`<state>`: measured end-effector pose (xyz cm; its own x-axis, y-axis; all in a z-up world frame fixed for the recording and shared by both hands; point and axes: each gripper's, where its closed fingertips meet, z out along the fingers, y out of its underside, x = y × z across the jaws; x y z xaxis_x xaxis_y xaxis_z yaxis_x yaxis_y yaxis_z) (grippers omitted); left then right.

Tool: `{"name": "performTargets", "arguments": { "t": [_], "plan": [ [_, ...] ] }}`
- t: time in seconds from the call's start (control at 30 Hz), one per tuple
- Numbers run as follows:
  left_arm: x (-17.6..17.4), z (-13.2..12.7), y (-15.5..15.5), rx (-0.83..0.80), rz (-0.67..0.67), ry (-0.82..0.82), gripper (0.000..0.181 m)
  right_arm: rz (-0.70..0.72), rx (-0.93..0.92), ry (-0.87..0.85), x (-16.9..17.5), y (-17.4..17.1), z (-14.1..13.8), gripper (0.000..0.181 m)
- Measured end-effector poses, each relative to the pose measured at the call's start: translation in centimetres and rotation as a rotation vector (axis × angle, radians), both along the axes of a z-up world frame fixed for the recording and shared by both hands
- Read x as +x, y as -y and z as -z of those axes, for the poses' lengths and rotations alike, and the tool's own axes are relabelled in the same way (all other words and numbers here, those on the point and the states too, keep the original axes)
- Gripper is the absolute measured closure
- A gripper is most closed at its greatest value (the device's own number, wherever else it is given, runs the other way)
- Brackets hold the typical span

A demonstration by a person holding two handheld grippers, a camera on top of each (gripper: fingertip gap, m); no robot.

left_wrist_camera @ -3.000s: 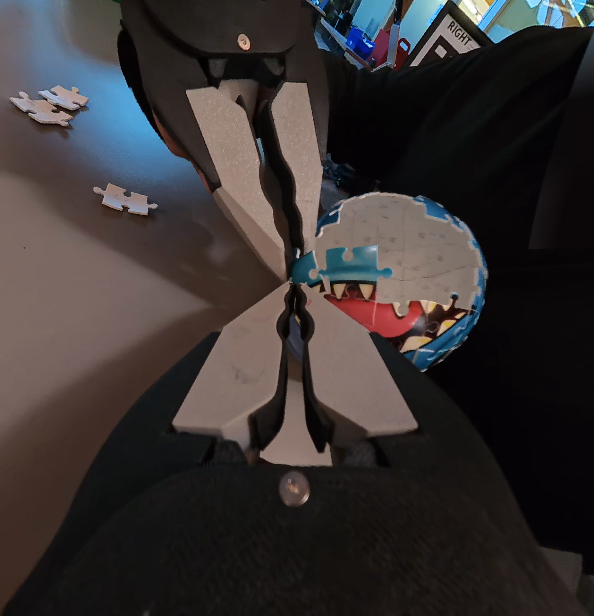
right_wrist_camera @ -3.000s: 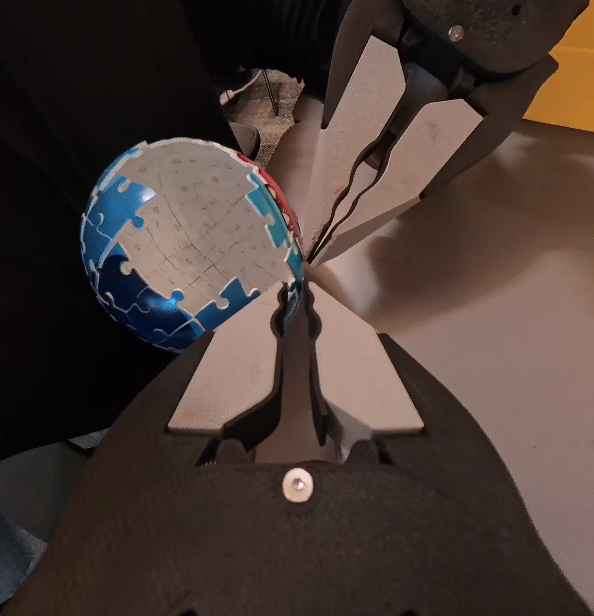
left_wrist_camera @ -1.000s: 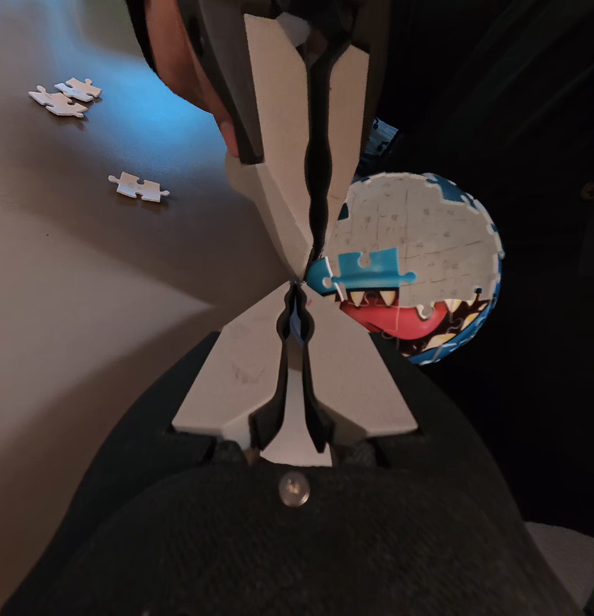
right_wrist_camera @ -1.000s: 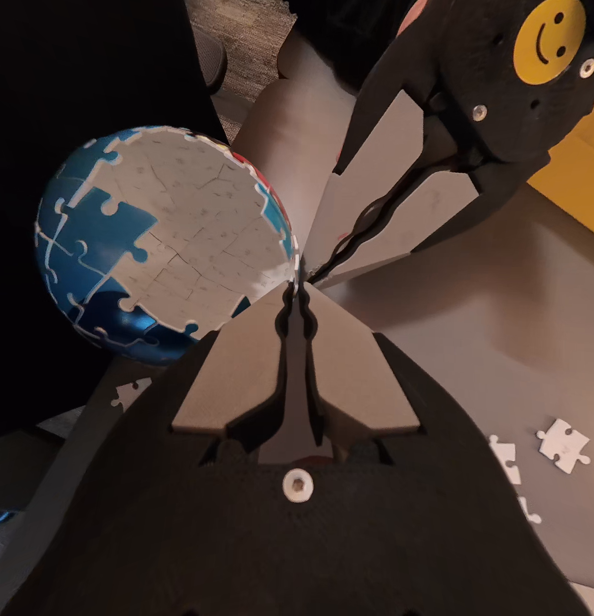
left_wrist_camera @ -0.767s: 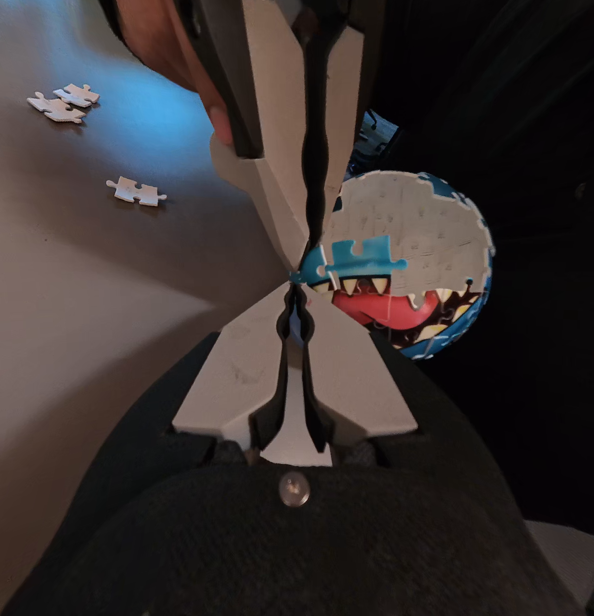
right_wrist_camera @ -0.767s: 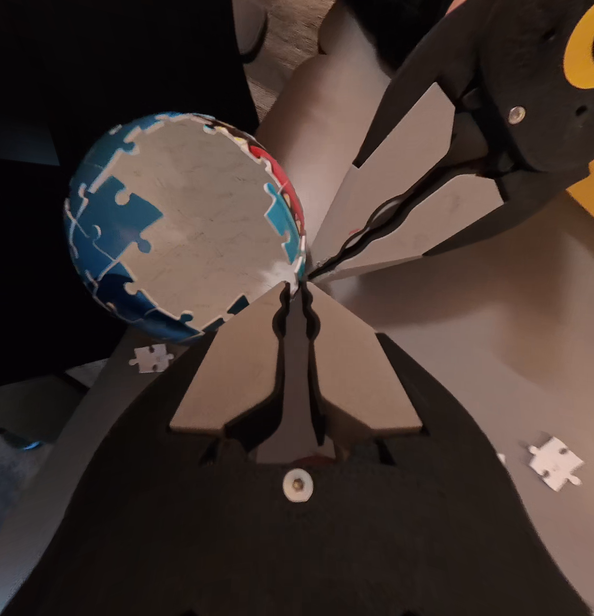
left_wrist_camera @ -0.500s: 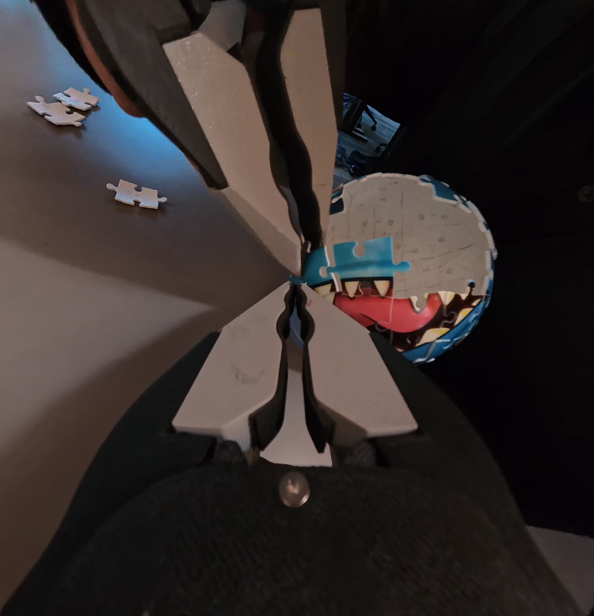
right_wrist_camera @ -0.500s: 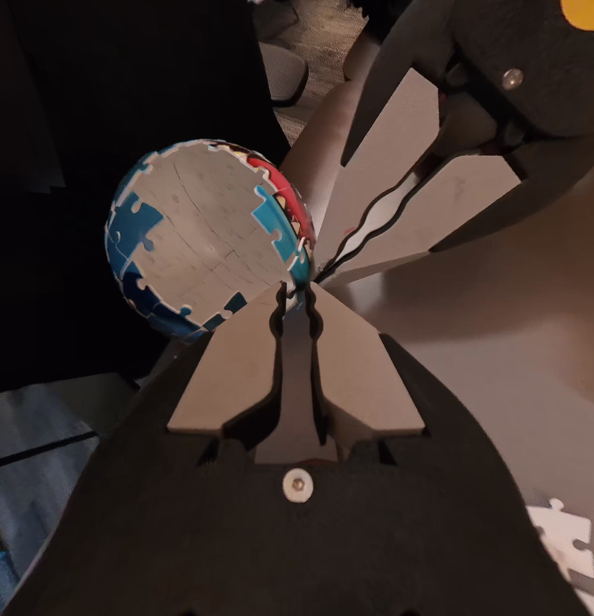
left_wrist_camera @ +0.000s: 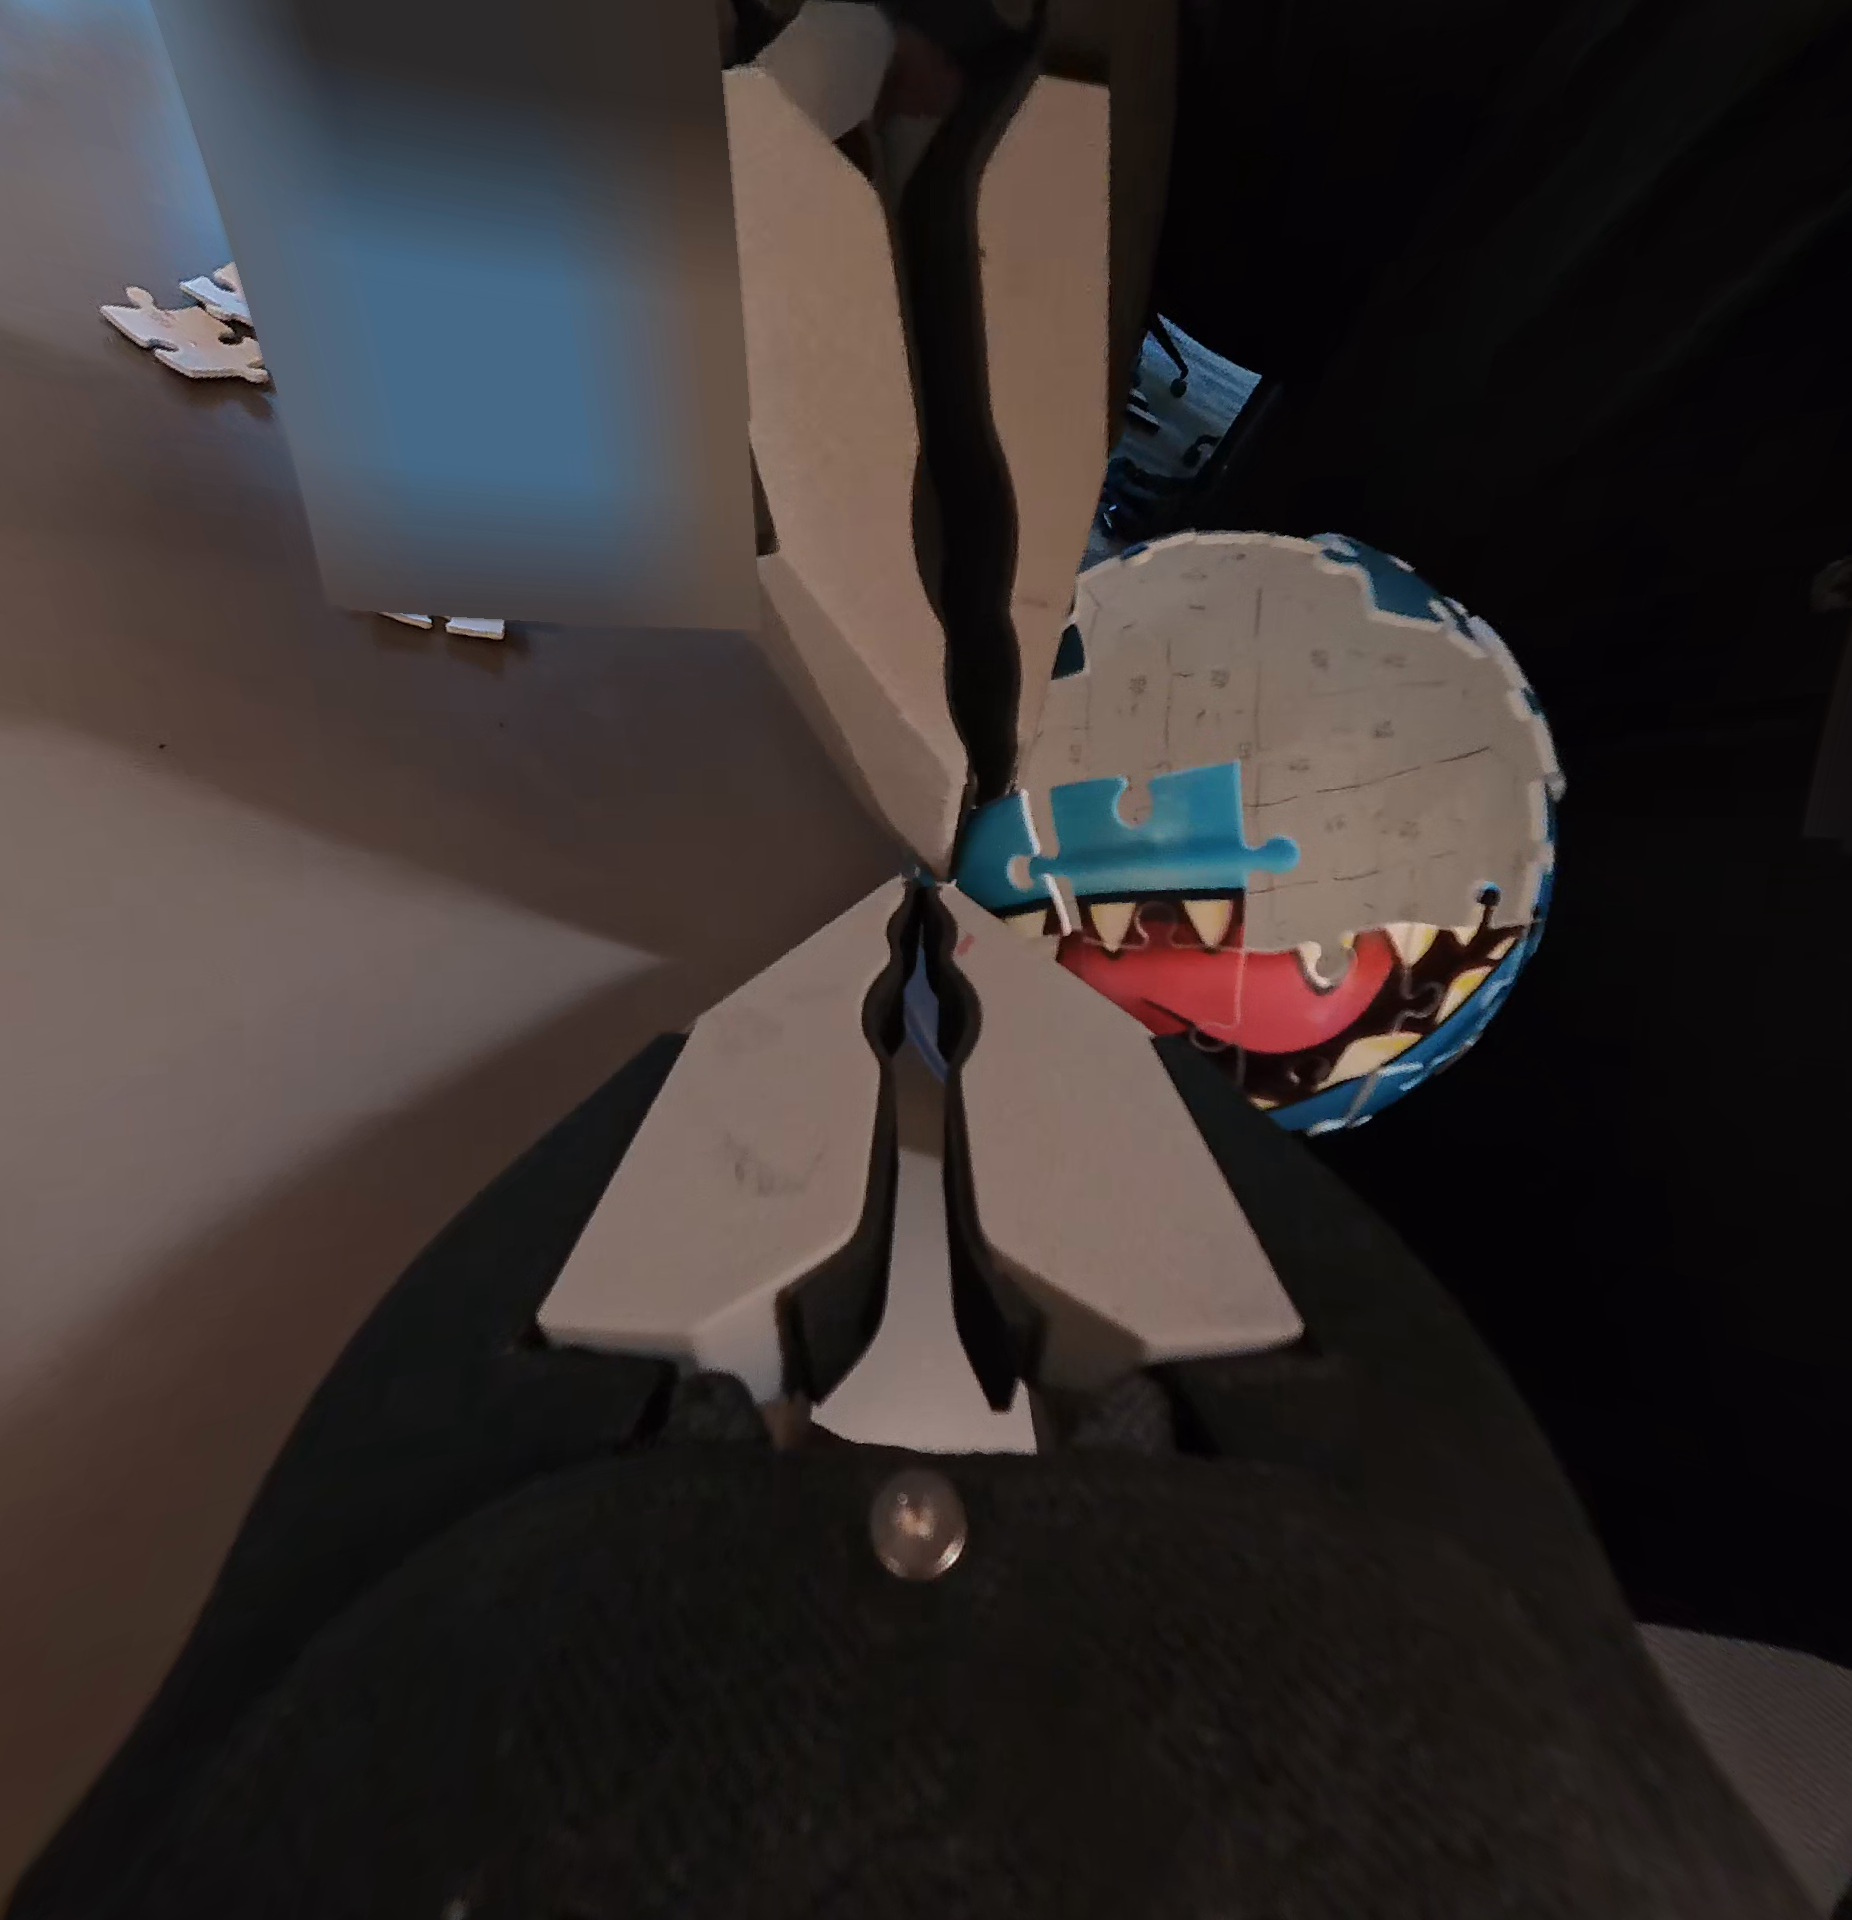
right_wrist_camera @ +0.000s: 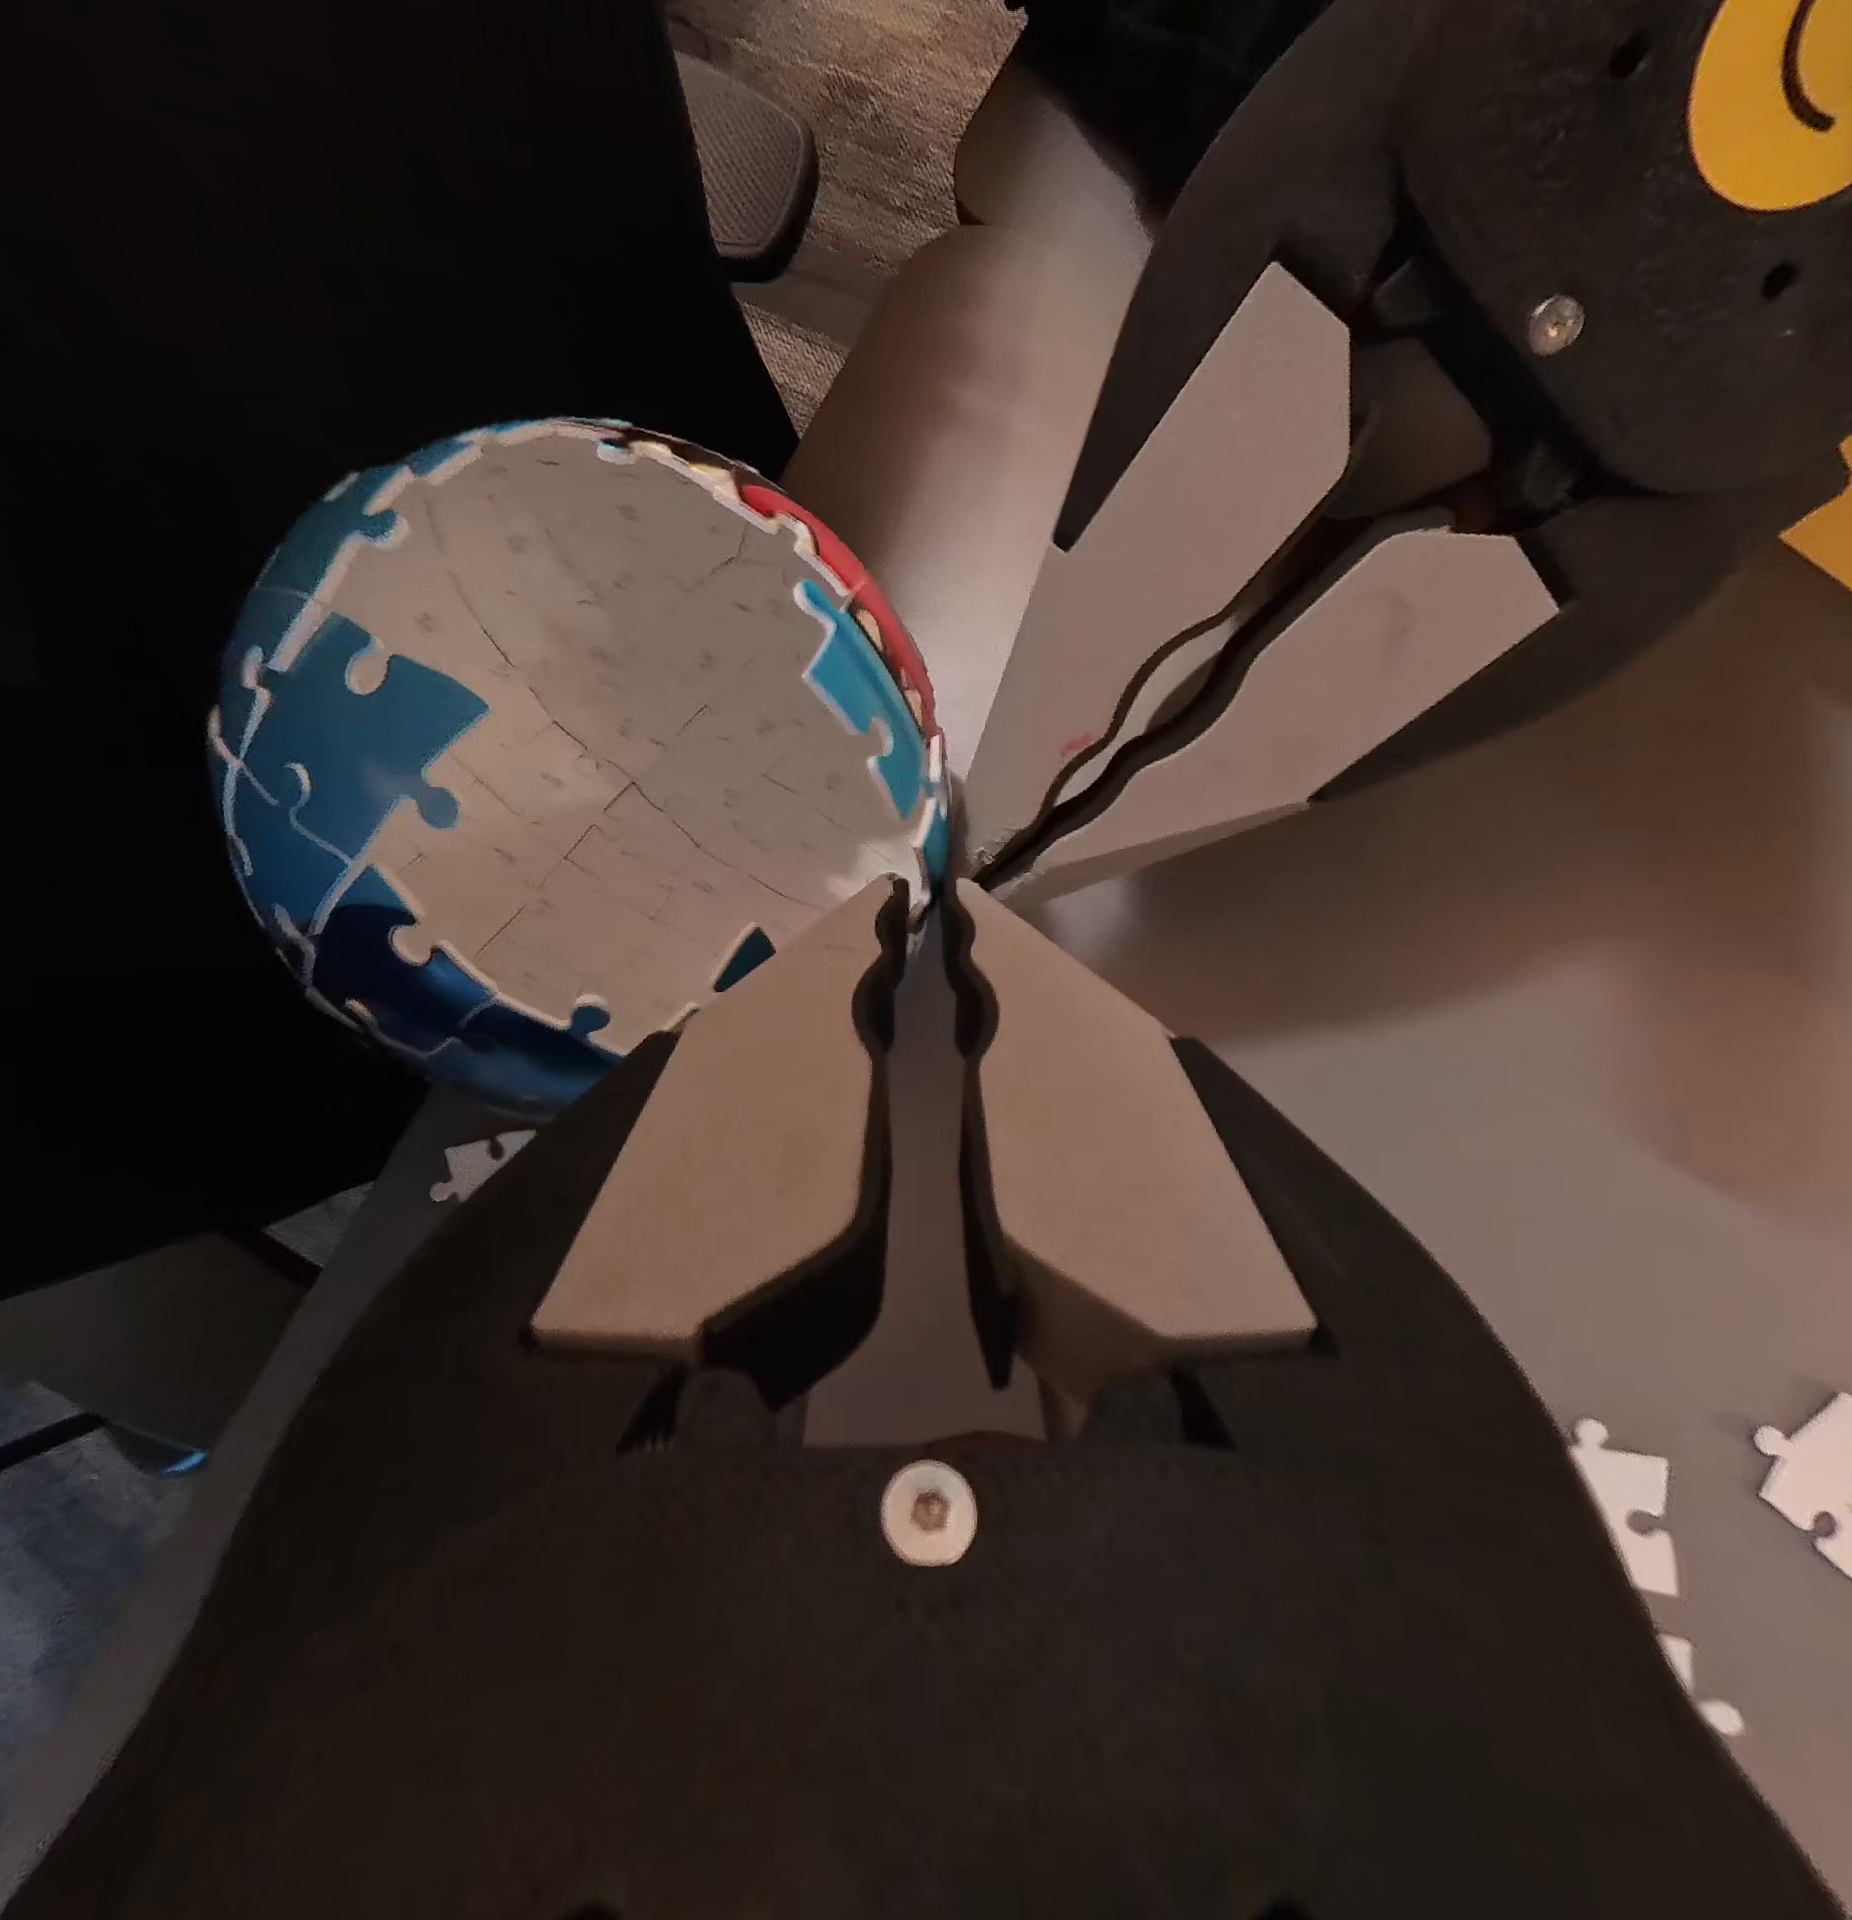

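I have both tools pinched nearly closed, tip to tip, on one edge of the half-built blue-and-white spherical jigsaw shell (left_wrist_camera: 1306,790), which hangs off the bench (left_wrist_camera: 278,987): right of my left tool (left_wrist_camera: 924,902), left of my right tool (right_wrist_camera: 927,902).

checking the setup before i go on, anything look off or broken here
The puzzle ball is an unfinished shell with a jagged open rim, held off the table by that rim alone: the left gripper and right gripper are both shut on it. Loose pieces lie scattered face down.
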<state>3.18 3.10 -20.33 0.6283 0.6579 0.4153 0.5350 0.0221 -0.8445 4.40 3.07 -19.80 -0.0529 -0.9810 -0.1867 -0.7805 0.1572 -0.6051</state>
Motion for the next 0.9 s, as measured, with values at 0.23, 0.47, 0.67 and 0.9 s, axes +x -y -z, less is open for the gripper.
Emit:
{"name": "performTargets", "arguments": {
  "t": [0.23,0.47,0.67,0.9],
  "plan": [
    [0.16,0.04,0.03,-0.002,-0.005,0.003,0.181,0.013,-0.055,-0.04,0.17,0.17,0.11,0.179],
    [0.2,0.0,0.23,-0.001,-0.014,0.0,0.181,0.014,-0.054,-0.065,0.06,0.36,0.05,0.179],
    [0.29,-0.26,0.26,0.003,-0.014,-0.01,0.181,0.01,0.013,0.02,0.06,0.45,-0.61,0.174],
    [0.28,-0.2,0.29,0.002,-0.01,-0.008,0.181,0.003,0.018,0.003,0.09,0.4,-0.7,0.178]
  ]
}}
